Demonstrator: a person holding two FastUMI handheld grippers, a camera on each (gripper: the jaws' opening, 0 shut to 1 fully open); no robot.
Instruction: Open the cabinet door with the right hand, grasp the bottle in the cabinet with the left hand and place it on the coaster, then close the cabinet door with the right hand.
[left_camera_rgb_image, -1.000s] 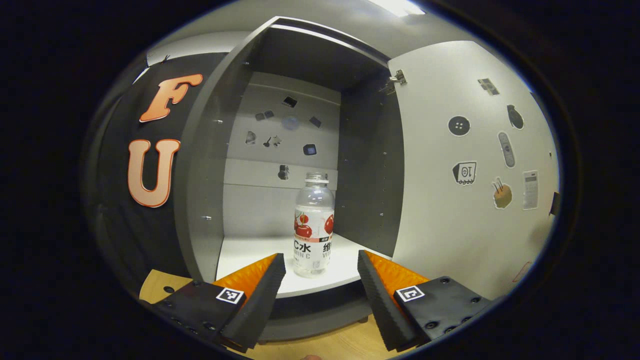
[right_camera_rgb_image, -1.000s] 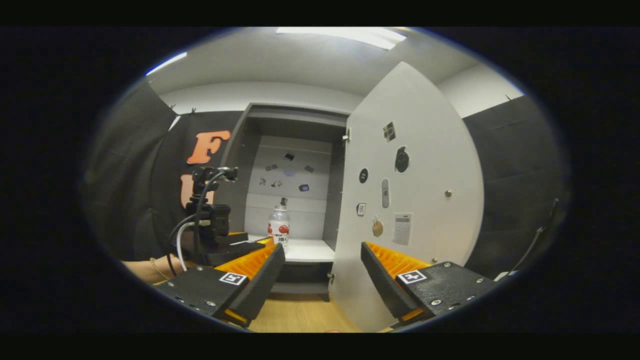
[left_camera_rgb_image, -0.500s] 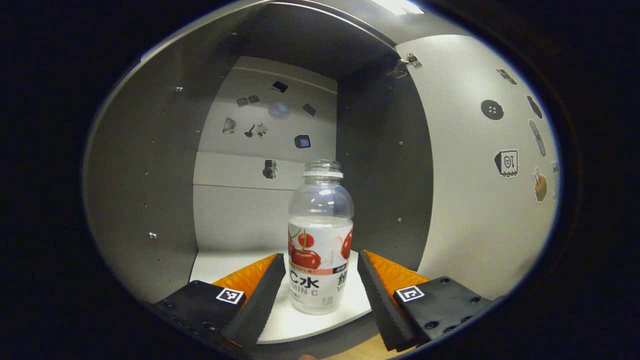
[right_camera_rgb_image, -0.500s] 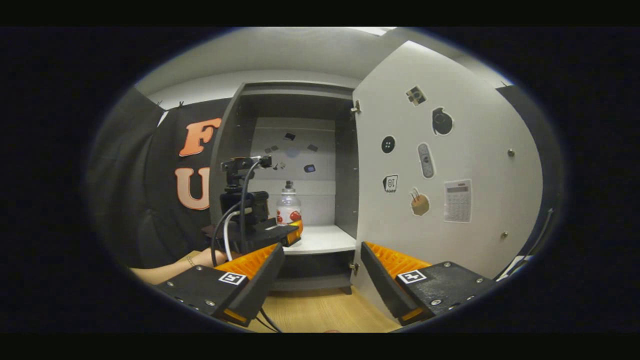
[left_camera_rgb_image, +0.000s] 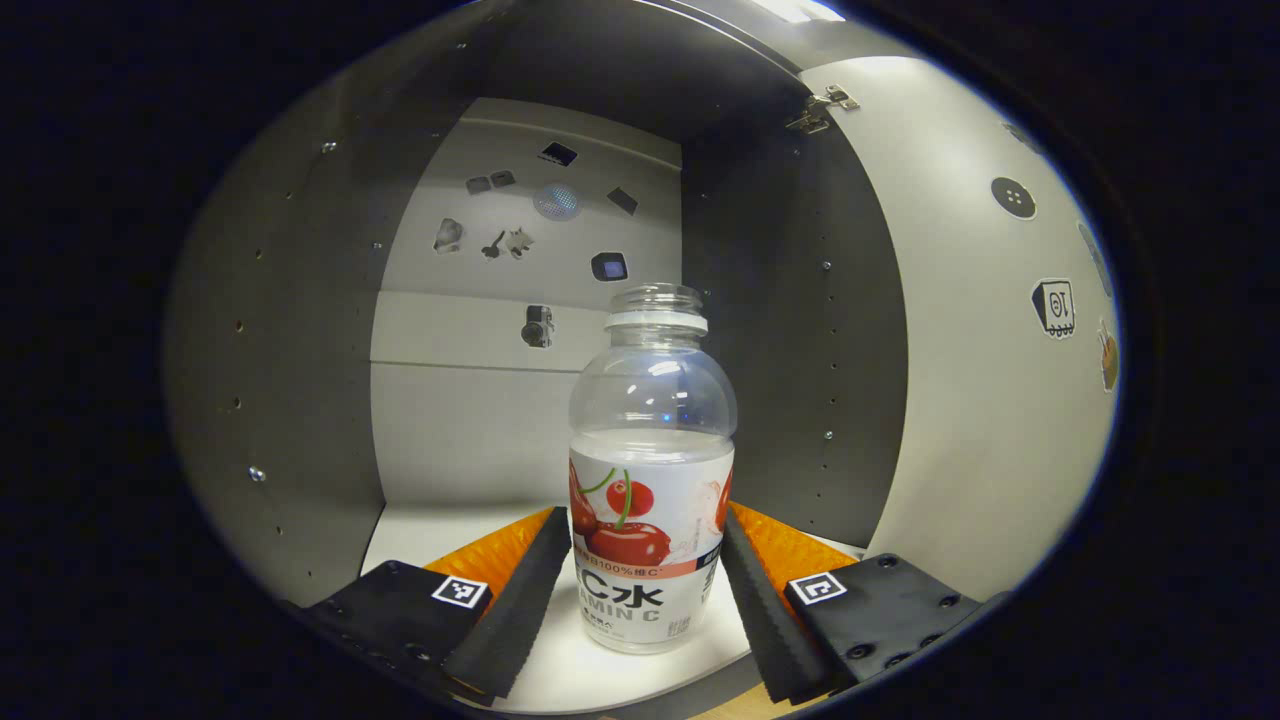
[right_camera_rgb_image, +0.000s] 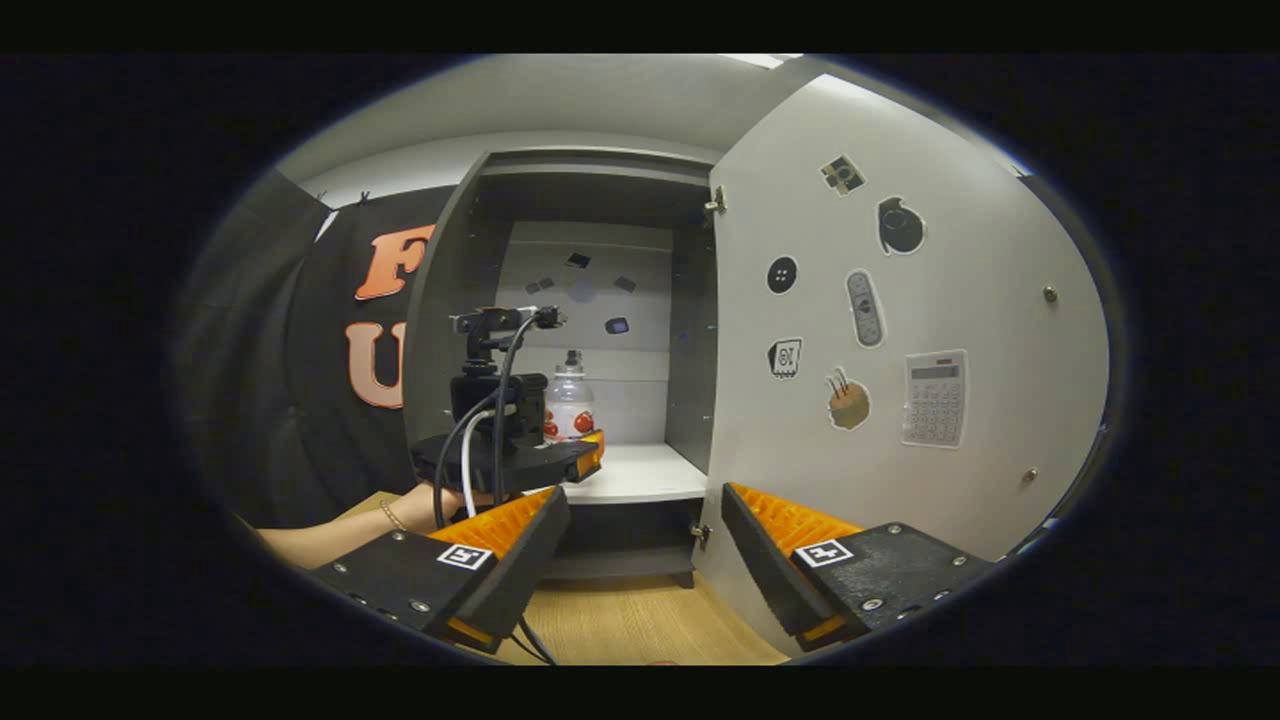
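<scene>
While the left gripper (left_camera_rgb_image: 645, 590) is seen spread wide in the left gripper view, the bottle (left_camera_rgb_image: 648, 480) is flanked by its fingers near the shelf's (left_camera_rgb_image: 560, 660) front edge, uncapped, clear, with a cherry label; contact cannot be told. From the right gripper view, the right gripper (right_camera_rgb_image: 645, 560) is held unclenched and empty over the wooden floor (right_camera_rgb_image: 620, 625), beside the opened cabinet door (right_camera_rgb_image: 900, 400).
</scene>
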